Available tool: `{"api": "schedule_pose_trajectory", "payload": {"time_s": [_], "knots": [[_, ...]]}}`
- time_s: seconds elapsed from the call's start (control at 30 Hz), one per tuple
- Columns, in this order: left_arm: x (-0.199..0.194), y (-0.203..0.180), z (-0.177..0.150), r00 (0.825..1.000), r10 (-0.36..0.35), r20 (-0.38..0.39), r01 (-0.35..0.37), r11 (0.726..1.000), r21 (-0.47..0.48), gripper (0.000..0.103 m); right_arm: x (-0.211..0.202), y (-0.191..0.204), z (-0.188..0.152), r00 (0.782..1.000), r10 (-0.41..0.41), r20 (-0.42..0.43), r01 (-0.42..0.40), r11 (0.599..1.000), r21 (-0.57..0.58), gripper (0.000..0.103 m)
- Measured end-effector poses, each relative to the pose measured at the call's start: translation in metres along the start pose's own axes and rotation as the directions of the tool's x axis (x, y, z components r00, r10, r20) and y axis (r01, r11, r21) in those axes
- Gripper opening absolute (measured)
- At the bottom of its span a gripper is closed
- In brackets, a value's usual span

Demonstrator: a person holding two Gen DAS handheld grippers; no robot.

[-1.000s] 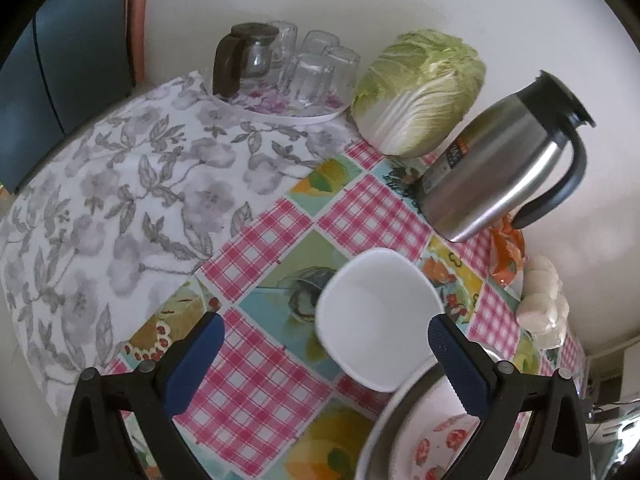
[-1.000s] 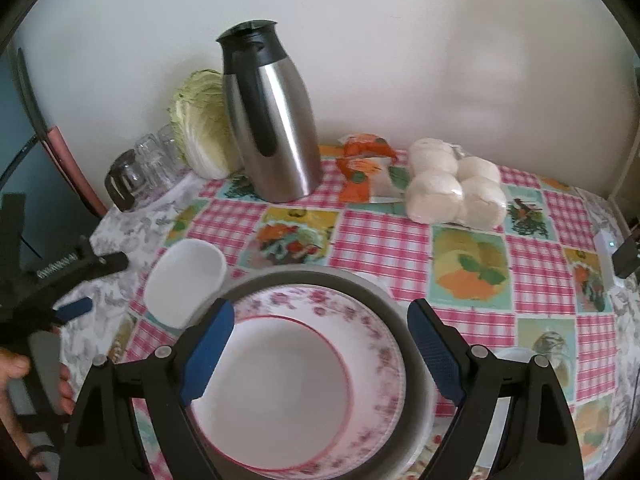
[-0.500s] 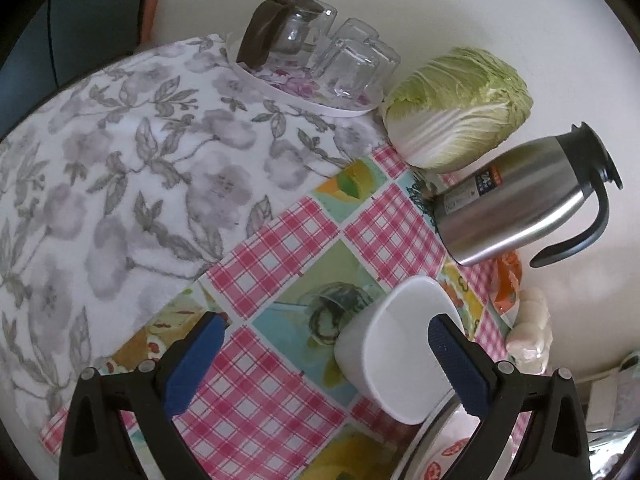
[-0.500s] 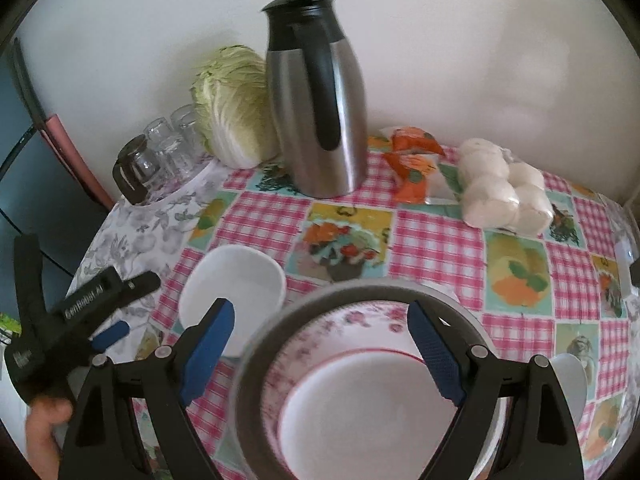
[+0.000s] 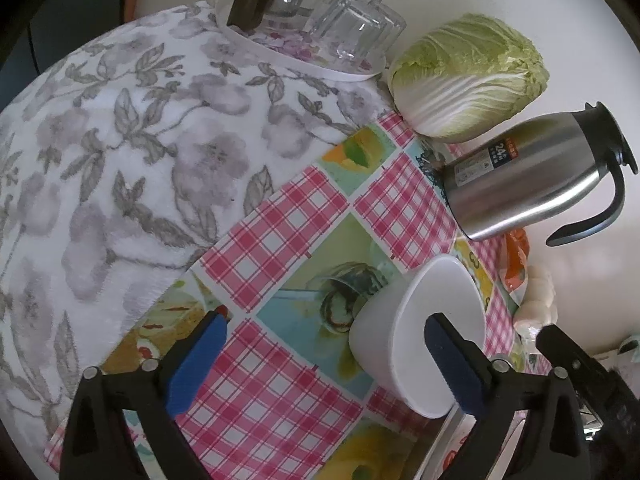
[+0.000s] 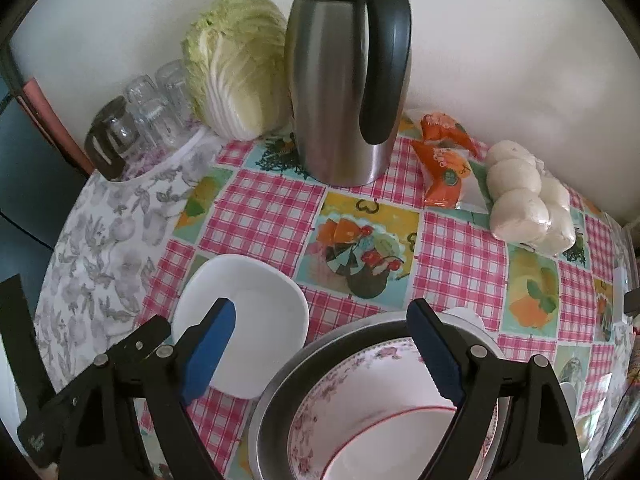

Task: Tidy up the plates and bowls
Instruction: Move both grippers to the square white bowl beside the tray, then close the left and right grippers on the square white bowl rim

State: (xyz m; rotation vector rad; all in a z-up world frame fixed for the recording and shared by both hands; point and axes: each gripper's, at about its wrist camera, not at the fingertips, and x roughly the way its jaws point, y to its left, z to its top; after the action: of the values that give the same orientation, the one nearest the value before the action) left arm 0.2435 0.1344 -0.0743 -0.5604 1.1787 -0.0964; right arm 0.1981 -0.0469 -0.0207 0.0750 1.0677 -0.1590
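A plain white bowl (image 5: 424, 336) stands on the checked tablecloth, also in the right wrist view (image 6: 248, 312). My left gripper (image 5: 324, 344) is open, low over the table, its right finger in front of the bowl's rim. Beside the bowl sits a metal basin (image 6: 288, 396) holding a rose-patterned plate (image 6: 332, 392) with a red-rimmed white bowl (image 6: 400, 444) in it. My right gripper (image 6: 320, 336) is open above the basin's far rim, holding nothing. The left gripper's black body (image 6: 80, 380) shows at the lower left of the right wrist view.
A steel thermos jug (image 6: 348, 80), a cabbage (image 6: 236, 60) and a tray of upturned glasses (image 5: 320, 20) stand along the wall. An orange packet (image 6: 444, 160) and bagged white buns (image 6: 528, 196) lie to the right. A grey floral cloth (image 5: 120, 160) covers the table's left part.
Both grippers have moved forward and lower. The white bowl is now nearer the left gripper's right finger. The basin has slid toward the bottom of the right wrist view.
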Motion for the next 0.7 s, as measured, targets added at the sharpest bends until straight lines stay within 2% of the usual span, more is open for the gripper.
{"api": "schedule_pose_trajectory", "payload": {"time_s": [0.17, 0.23, 0.3, 0.47, 0.57, 0.63, 0.7], "knots": [[0.01, -0.005, -0.003, 0.999, -0.015, -0.036, 0.016, 1.0, 0.014, 0.095, 0.019, 0.003, 0.006, 0.999, -0.002, -0.051, 0.003, 1.0, 0.015, 0.087], [0.012, -0.008, -0.004, 0.999, -0.024, -0.042, 0.024, 1.0, 0.019, 0.094, 0.028, 0.007, 0.006, 0.996, -0.035, -0.083, 0.035, 0.999, -0.003, 0.087], [0.015, -0.009, -0.005, 0.998, -0.033, -0.05, 0.033, 0.999, 0.018, 0.091, 0.034, 0.011, 0.006, 0.994, -0.063, -0.091, 0.06, 0.998, -0.03, 0.081], [0.024, -0.012, -0.006, 0.996, -0.031, -0.08, 0.032, 0.999, 0.018, 0.085, 0.042, 0.015, 0.007, 0.99, -0.094, -0.105, 0.088, 0.994, -0.062, 0.079], [0.03, -0.012, -0.007, 0.995, -0.04, -0.094, 0.041, 0.999, 0.006, 0.085, 0.052, 0.015, 0.005, 0.987, -0.101, -0.122, 0.094, 0.994, -0.063, 0.066], [0.035, -0.013, -0.008, 0.994, -0.046, -0.103, 0.047, 0.999, 0.004, 0.08, 0.058, 0.015, 0.003, 0.986, -0.099, -0.136, 0.091, 0.994, -0.062, 0.062], [0.038, -0.013, -0.008, 0.993, -0.049, -0.106, 0.05, 0.999, 0.006, 0.072, 0.065, 0.015, 0.0, 0.985, -0.088, -0.151, 0.079, 0.995, -0.063, 0.052]]}}
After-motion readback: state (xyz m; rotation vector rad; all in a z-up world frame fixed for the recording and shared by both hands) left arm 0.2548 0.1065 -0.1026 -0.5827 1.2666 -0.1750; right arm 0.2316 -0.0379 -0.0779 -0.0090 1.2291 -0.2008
